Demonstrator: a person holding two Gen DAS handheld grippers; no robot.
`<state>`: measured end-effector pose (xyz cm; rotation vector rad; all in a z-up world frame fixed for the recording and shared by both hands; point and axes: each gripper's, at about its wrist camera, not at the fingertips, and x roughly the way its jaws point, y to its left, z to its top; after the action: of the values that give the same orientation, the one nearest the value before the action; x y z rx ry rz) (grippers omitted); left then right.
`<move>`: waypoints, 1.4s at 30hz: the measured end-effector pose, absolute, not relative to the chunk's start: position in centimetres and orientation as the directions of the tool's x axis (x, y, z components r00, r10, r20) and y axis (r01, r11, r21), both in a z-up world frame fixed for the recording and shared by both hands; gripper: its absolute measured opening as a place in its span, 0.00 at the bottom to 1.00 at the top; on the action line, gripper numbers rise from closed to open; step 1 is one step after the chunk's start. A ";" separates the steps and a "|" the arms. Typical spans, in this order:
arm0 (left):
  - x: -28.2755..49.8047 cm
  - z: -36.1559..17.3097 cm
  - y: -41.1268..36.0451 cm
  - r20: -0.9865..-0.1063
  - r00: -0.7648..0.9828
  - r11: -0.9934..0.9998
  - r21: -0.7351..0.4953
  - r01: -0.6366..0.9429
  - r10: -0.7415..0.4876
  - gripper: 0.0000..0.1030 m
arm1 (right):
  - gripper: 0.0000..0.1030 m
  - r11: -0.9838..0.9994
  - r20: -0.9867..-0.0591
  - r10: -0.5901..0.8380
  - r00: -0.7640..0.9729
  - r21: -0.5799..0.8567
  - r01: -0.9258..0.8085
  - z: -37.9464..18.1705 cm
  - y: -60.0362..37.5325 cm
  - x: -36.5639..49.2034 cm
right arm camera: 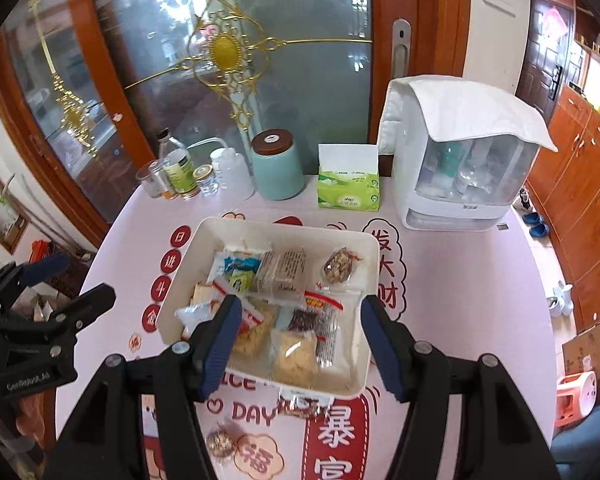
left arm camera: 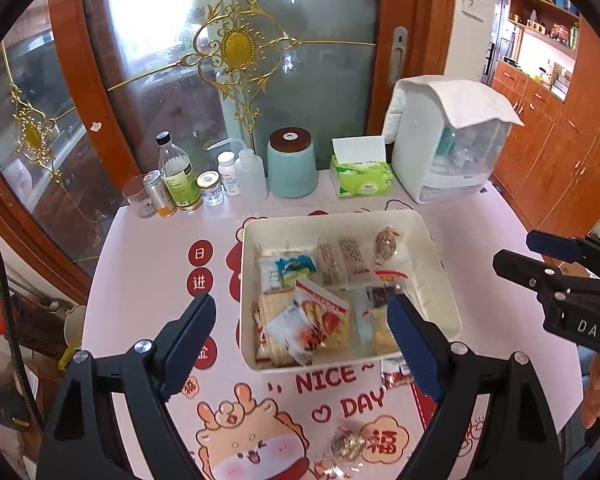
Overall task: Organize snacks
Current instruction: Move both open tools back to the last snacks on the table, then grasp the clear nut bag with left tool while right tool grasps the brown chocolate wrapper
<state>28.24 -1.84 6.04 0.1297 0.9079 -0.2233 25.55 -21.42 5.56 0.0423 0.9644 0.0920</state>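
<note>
Mostly crinkly wrappers (left arm camera: 320,316), rectangular tray (left arm camera: 440,304)

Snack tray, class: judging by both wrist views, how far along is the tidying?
Done: most packets already lie in the white tray. In hand: nothing; the left claw and right claw both hang open and empty above it. Left: a red-and-clear packet by the tray's near edge and a gold foil-wrapped sweet on the tablecloth remain outside.

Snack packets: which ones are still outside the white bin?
Two: the gold-foil wrapped sweet on the printed table cover nearest the camera, and the red-and-clear packet lying against the white bin's near wall. All others sit inside.
</note>
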 end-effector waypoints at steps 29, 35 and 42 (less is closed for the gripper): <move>17.1 -15.7 -4.3 -0.932 0.344 0.970 -0.028 0.243 -0.113 0.87 | 0.61 0.986 -0.855 0.158 0.494 0.163 -0.033 -9.3 -24.2 12.5; 16.9 -19.7 -4.3 -0.946 0.314 0.975 -0.014 0.223 -0.085 0.79 | 0.61 0.982 -0.879 0.172 0.444 0.191 -0.002 -13.0 -24.3 12.1; 17.5 -21.2 -3.7 -0.948 0.291 0.977 -0.069 0.204 -0.128 0.46 | 0.61 0.973 -0.882 0.197 0.428 0.228 0.021 -15.4 -24.0 12.9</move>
<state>17.53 -3.73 -21.21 0.0693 1.2569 -0.2212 12.93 -24.04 -15.36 0.2174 1.1259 0.1110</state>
